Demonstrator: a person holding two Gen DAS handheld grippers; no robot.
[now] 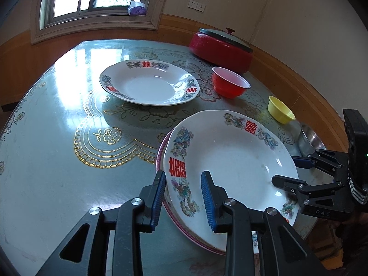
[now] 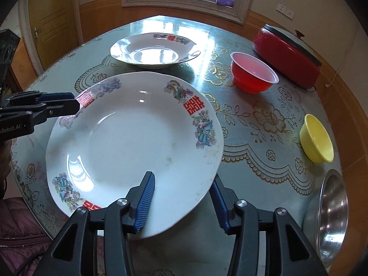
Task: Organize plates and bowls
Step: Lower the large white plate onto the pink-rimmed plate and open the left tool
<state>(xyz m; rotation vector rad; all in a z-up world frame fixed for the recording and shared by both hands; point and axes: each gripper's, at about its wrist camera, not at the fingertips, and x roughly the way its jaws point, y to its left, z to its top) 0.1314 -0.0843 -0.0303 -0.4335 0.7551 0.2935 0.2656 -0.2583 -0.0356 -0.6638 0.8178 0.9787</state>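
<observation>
White china fills the middle of both views: your near plate (image 2: pixel 128 142) lies tilted on a pink-rimmed plate (image 1: pixel 161 147) beneath it, and its well is empty. A second plate (image 1: pixel 149 82) of the same pattern sits apart at the upper centre of the left view, also empty. The red bowl (image 1: pixel 230 85), yellow bowl (image 1: pixel 280 109) and steel bowl (image 2: pixel 333 214) all show bare insides. The red pot (image 1: pixel 220 50) at upper right keeps its lid (image 1: pixel 227 38) on.

Your left claw (image 1: pixel 184 200) straddles the near plate's patterned rim at lower centre of its view, one pad outside the edge and one over the well, narrow around the rim; whether it truly pinches you cannot tell from here. Your right claw (image 2: pixel 181 204) straddles the opposite rim at the bottom of its view, its jaws standing apart: the left pad lies over the plate's face, the right pad sits below and clear of the edge, so it is released.

The table (image 1: pixel 57 126), with its glossy floral cover, holds the bowls in a loose line down the right side, the steel one nearest your right claw. The far plate lies just beyond the near one.
</observation>
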